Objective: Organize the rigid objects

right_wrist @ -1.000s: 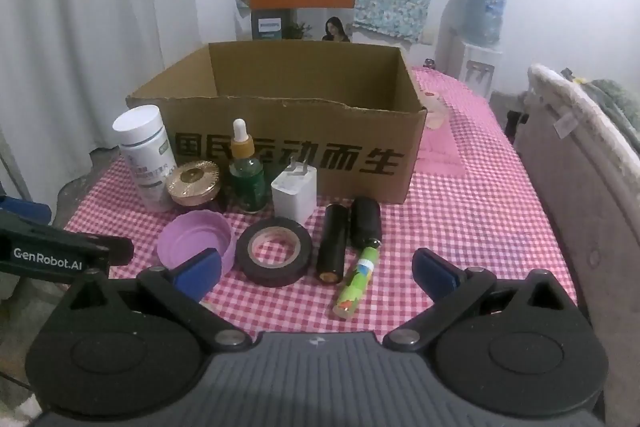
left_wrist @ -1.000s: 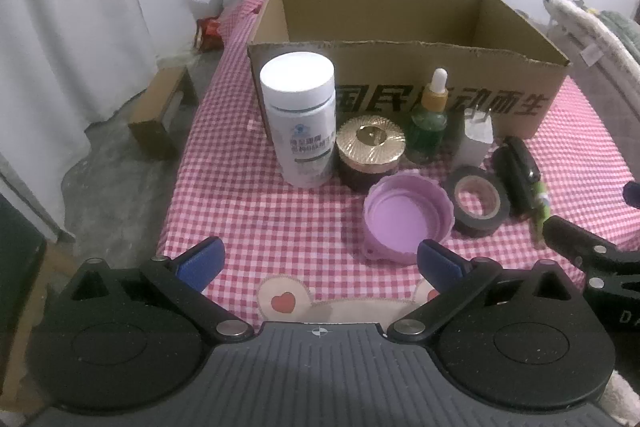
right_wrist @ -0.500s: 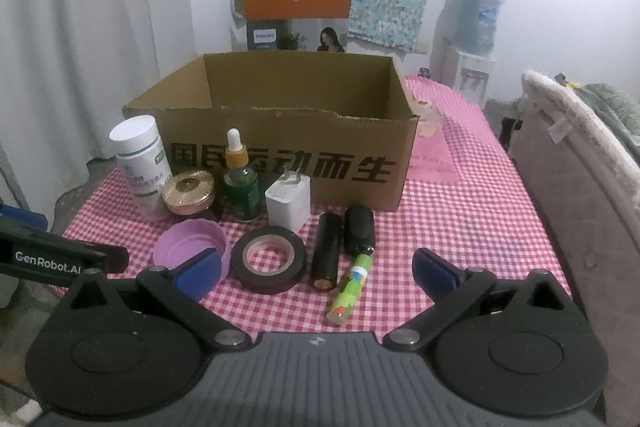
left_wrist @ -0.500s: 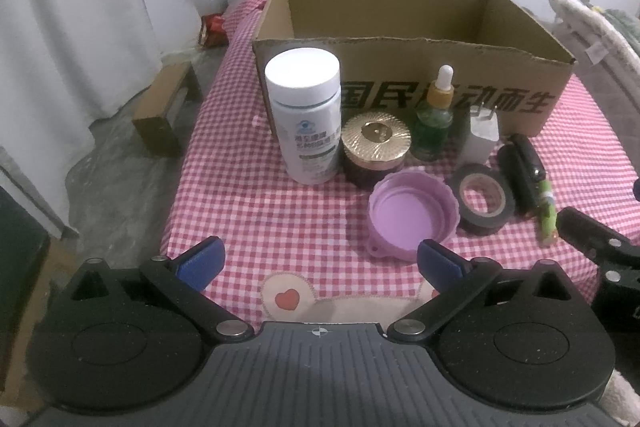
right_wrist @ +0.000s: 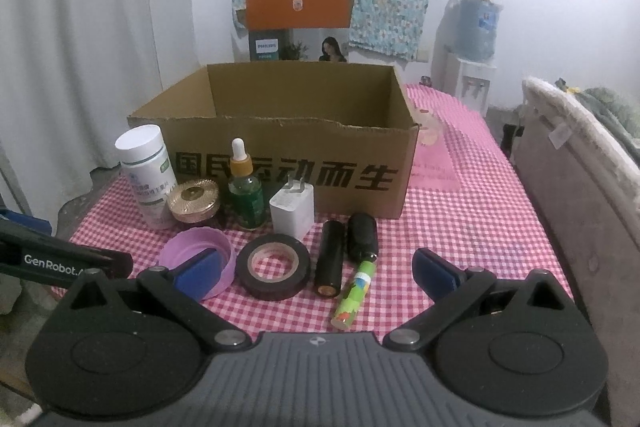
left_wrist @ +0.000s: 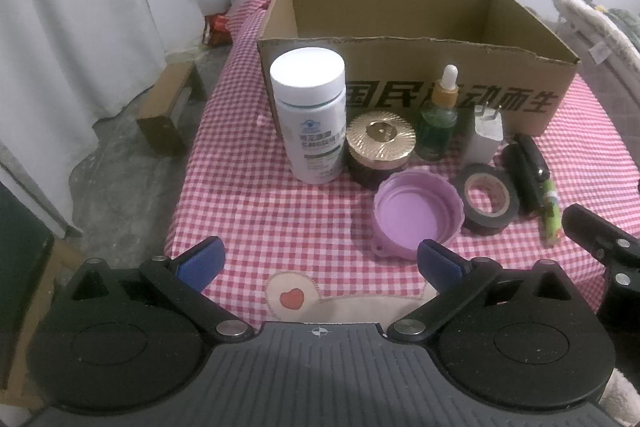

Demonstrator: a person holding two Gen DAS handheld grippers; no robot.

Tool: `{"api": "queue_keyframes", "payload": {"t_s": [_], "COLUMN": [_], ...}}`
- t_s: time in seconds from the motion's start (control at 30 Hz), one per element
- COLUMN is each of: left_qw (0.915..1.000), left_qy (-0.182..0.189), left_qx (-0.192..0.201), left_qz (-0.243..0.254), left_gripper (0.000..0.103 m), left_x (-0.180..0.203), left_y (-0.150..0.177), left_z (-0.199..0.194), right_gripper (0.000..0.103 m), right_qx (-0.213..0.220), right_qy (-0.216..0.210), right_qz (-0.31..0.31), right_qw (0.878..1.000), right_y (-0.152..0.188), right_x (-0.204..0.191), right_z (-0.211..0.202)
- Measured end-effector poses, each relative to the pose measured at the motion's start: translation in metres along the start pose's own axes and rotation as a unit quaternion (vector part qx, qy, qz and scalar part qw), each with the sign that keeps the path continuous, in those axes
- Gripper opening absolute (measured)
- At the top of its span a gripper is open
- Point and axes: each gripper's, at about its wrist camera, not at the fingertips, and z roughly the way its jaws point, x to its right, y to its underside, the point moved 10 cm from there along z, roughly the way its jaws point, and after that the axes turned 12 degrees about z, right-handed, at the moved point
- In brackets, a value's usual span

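Note:
An open cardboard box (left_wrist: 460,83) (right_wrist: 288,167) stands on the checked table. In front of it stand a white pill bottle (left_wrist: 310,115) (right_wrist: 146,175), a gold-lidded jar (left_wrist: 380,151) (right_wrist: 194,201), a green dropper bottle (left_wrist: 438,123) (right_wrist: 245,191) and a white charger (left_wrist: 486,135) (right_wrist: 292,211). Nearer lie a purple lid (left_wrist: 416,213) (right_wrist: 196,259), a black tape roll (left_wrist: 488,197) (right_wrist: 273,265), two black cylinders (left_wrist: 526,167) (right_wrist: 346,247) and a green patterned tube (left_wrist: 551,215) (right_wrist: 354,295). My left gripper (left_wrist: 320,263) and right gripper (right_wrist: 316,271) are open, empty, short of the objects.
The red-and-white checked cloth (left_wrist: 280,211) covers the table. Its left edge drops to a concrete floor with a low wooden stool (left_wrist: 168,107). A padded chair back (right_wrist: 580,187) stands at the right. The left gripper's arm (right_wrist: 48,259) shows in the right wrist view.
Both grippers have pulled back and risen a little, so the objects look smaller and farther. Nothing on the table has moved.

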Motion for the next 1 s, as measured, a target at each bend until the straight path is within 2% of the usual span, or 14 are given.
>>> {"api": "queue_keyframes", "payload": {"t_s": [0.4,0.63,0.83,1.0], "left_qw": [1.0,0.9998,0.9971,0.9894], "left_qy": [-0.004,0.004,0.043,0.092], "left_qx": [-0.006,0.008,0.038,0.069], "left_qz": [0.002,0.017,0.049,0.088], "left_gripper": [0.103,0.103,0.103,0.102], "left_x": [-0.003,0.004,0.02,0.042], "left_y": [0.0,-0.008,-0.024,-0.041], "left_z": [0.002,0.004,0.002,-0.001], "right_gripper": [0.103,0.103,0.103,0.1], "right_qx": [-0.003,-0.003,0.002,0.003], "right_qy": [-0.005,-0.007,-0.003,0.004], "right_qz": [0.002,0.01,0.025,0.033], "right_qw": [1.0,1.0,1.0,0.999], "right_y": [0.0,0.0,-0.006,-0.016], "right_x": [-0.001,0.002,0.016,0.032], "right_z": [0.002,0.004,0.006,0.011]}}
